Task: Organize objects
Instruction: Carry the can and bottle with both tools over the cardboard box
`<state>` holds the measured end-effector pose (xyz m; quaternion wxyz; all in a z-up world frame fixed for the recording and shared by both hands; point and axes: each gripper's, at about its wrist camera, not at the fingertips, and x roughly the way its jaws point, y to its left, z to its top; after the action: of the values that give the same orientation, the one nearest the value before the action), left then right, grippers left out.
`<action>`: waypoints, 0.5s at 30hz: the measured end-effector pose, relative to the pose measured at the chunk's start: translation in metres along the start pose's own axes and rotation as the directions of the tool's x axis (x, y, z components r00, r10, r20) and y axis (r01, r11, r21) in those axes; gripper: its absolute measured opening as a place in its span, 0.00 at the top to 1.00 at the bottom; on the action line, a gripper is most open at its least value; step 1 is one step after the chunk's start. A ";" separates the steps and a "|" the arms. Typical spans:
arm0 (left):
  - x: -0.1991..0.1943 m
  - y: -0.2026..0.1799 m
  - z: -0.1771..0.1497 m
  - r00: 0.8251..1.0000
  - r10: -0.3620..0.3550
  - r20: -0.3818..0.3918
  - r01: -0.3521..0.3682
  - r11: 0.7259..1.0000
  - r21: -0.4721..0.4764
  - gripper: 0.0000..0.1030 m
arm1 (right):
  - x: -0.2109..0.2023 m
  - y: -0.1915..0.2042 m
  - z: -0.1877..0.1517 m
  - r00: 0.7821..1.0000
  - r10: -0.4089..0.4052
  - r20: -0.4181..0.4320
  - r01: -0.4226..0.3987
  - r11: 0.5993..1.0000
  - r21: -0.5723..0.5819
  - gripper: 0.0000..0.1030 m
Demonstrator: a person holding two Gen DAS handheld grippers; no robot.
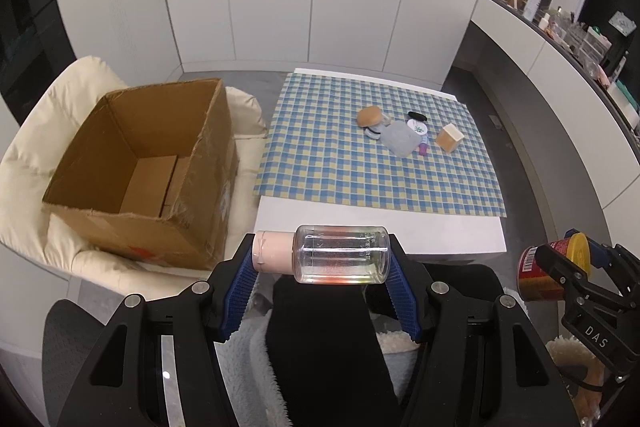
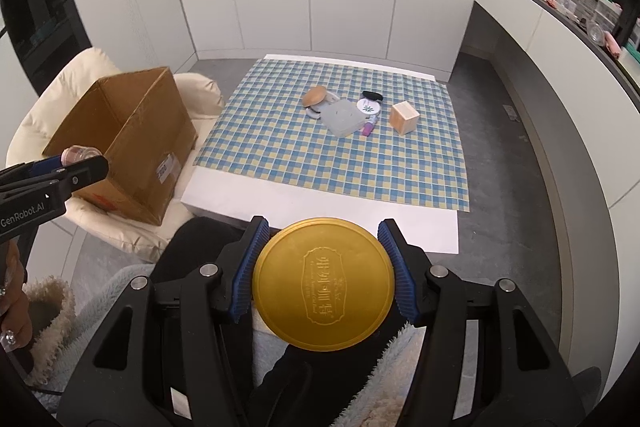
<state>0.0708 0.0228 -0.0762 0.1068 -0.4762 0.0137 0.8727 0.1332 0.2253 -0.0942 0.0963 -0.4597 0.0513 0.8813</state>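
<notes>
My left gripper (image 1: 322,259) is shut on a clear bottle with a pink cap (image 1: 340,254), held sideways between the blue pads, near the low table's front edge. My right gripper (image 2: 323,267) is shut on a can with a yellow lid (image 2: 323,283); from the left wrist view the can (image 1: 530,269) shows a red label. An open cardboard box (image 1: 140,163) stands empty on a cream cushion to the left. On the checked cloth (image 1: 360,179) lie a bun-shaped item (image 1: 370,115), a grey case (image 1: 400,139), a round white tin (image 1: 417,127) and a tan cube (image 1: 450,137).
A cream cushioned seat (image 1: 28,163) holds the box beside the white table (image 1: 380,231). White cabinet panels close the back. A curved counter (image 1: 560,39) with bottles and clutter runs along the right. A person's dark legs and fluffy sleeves are below both grippers.
</notes>
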 end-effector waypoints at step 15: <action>-0.013 0.083 -0.019 0.995 0.097 -0.004 -0.096 0.979 -0.180 0.41 | 0.017 0.088 0.017 0.990 0.138 -0.019 -0.139 0.971 -0.194 0.42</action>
<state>0.0766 -0.0632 -0.0825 0.0208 -0.4807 -0.0424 0.8756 0.0907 0.1445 -0.0986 -0.0110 -0.4648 -0.0033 0.8853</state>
